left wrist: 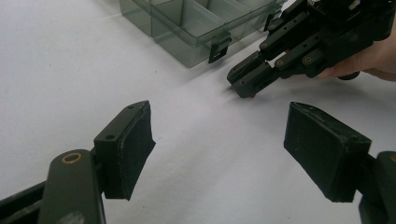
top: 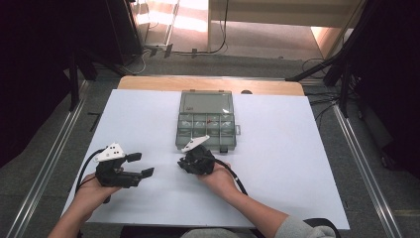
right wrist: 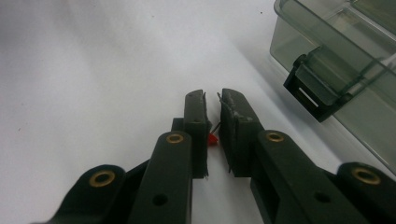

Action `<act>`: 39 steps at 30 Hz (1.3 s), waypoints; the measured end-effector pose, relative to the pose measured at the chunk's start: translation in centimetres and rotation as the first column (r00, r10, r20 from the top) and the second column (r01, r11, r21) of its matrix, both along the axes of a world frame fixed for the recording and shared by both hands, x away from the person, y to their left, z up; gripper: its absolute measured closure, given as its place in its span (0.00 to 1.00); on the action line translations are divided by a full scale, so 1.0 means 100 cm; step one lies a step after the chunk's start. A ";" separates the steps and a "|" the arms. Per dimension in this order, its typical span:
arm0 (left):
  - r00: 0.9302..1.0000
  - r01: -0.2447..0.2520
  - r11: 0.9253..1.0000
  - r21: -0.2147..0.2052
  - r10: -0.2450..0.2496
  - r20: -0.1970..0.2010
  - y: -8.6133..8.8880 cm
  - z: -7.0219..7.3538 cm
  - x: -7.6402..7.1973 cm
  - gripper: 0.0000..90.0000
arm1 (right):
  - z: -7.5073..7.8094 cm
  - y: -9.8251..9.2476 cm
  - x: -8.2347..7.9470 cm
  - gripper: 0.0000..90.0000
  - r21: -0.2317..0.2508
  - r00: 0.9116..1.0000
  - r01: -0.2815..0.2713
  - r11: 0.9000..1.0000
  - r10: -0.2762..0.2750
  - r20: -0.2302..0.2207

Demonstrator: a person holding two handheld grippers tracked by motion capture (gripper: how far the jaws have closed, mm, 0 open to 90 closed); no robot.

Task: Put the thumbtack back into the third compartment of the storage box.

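Observation:
A small red part [right wrist: 213, 139] with a thin wire lead lies on the white table [top: 277, 163], just in front of a clear grey compartment box [top: 207, 130]. My right gripper [right wrist: 212, 95] points down at the table with its tips around that part. Its jaws stand nearly together with a narrow gap left, and the pads do not clearly press the part. From the left gripper view the red part [left wrist: 252, 96] peeks out under the right gripper's tips [left wrist: 243, 86]. My left gripper [top: 141, 164] rests at the left, open wide and holding nothing.
The box's lid [top: 206, 102] lies open toward the far side, and a front latch [right wrist: 317, 88] hangs close to my right gripper. Another tiny red piece [top: 210, 120] sits in one compartment. Bare white table lies right of the box, and the table edges drop to grey floor.

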State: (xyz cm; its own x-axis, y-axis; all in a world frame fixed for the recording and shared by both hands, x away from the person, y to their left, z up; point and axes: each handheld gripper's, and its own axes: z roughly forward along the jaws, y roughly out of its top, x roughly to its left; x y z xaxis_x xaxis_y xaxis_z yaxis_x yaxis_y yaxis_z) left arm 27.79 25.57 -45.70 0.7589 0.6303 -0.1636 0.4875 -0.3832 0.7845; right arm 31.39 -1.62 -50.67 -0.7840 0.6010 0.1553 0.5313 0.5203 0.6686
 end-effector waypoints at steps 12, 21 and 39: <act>1.000 0.000 1.000 -0.004 0.000 0.001 0.000 0.000 0.000 0.26 | 0.001 -0.002 0.003 0.95 0.013 1.000 -0.008 1.000 0.008 -0.018; 1.000 0.000 1.000 -0.001 0.000 0.000 -0.001 0.000 0.000 0.26 | 0.002 -0.004 0.004 0.95 0.015 1.000 -0.021 1.000 0.021 -0.022; 1.000 0.000 1.000 -0.003 0.000 0.002 -0.001 0.000 0.000 0.26 | 0.012 -0.011 0.012 1.00 0.022 0.996 -0.023 0.999 0.024 -0.081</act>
State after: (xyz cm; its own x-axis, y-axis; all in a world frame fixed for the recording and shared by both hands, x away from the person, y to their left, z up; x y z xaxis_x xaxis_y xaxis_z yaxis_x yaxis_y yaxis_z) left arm 27.79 25.42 -45.71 0.7593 0.6297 -0.1640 0.4860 -0.3812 0.7865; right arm 32.55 -2.73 -49.43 -0.7821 0.5783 0.2320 0.5722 0.5194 0.6347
